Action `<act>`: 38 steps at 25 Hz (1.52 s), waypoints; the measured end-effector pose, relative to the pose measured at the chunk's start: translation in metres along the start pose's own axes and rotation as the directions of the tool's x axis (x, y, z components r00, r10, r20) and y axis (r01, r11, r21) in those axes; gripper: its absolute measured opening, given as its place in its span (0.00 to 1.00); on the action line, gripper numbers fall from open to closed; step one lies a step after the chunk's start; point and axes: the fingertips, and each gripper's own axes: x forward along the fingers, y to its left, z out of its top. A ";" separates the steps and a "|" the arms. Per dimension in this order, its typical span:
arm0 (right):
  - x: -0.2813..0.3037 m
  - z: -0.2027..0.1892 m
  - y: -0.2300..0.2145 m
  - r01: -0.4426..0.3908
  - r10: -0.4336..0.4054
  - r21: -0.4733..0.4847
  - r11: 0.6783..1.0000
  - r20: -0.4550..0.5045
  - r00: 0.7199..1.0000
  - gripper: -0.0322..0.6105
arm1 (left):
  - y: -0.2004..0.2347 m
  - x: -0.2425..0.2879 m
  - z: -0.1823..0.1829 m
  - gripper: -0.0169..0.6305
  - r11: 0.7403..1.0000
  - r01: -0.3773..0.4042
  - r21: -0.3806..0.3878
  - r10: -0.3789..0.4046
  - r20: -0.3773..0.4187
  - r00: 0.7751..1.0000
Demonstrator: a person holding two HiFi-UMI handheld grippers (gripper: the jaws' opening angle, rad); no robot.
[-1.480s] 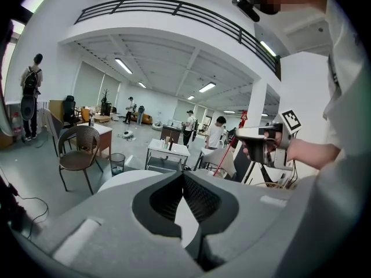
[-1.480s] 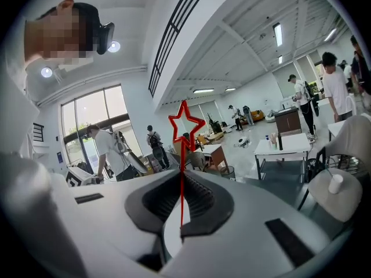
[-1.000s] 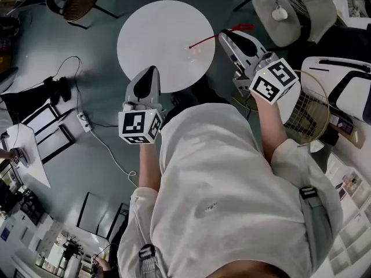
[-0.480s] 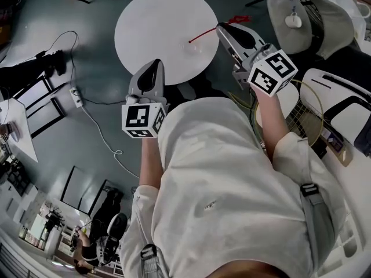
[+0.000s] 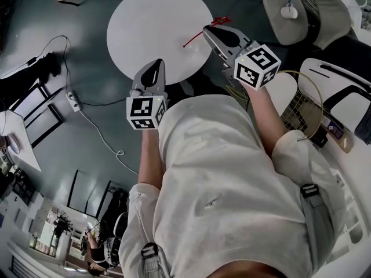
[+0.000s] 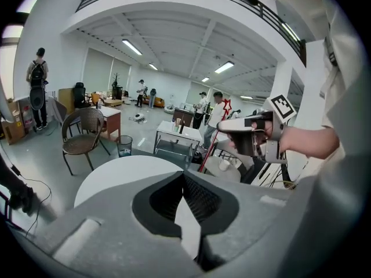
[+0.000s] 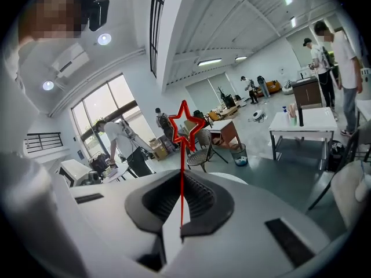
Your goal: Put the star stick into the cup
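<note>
In the head view my right gripper (image 5: 207, 31) hangs over the right edge of the round white table (image 5: 145, 28). It is shut on the thin red star stick (image 5: 197, 36), whose star (image 5: 219, 21) points up and to the right. The right gripper view shows the stick (image 7: 181, 184) standing between the closed jaws, the star (image 7: 185, 126) above them. My left gripper (image 5: 154, 65) is at the table's near edge, shut and holding nothing; its own view shows the table (image 6: 116, 172) beyond its jaws. I cannot make out a cup.
A grey chair seat with a small white object (image 5: 288, 10) stands right of the table. A wicker chair (image 6: 87, 135) is at the far left. Cables and a power strip (image 5: 72, 97) lie on the floor. A racket (image 5: 307, 112) lies at the right. Several people stand far off.
The right gripper has moved left, closer over the table's edge, and the stick now stands steeper. The left gripper stays at the table's near edge.
</note>
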 end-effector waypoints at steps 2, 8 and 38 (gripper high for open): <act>0.003 -0.007 -0.002 0.010 -0.010 0.006 1.000 -0.009 1.000 0.08 | 0.000 0.008 -0.006 0.04 1.000 0.018 0.001 -0.018 -0.013 1.000; 0.010 -0.027 -0.007 0.046 -0.045 0.035 0.998 -0.031 0.999 0.08 | -0.002 0.025 -0.029 0.04 0.998 0.069 -0.007 -0.069 -0.067 0.995; 0.038 -0.096 -0.020 0.069 -0.059 0.060 0.996 -0.156 0.986 0.08 | -0.022 0.084 -0.131 0.04 0.987 0.159 0.019 -0.149 -0.255 0.955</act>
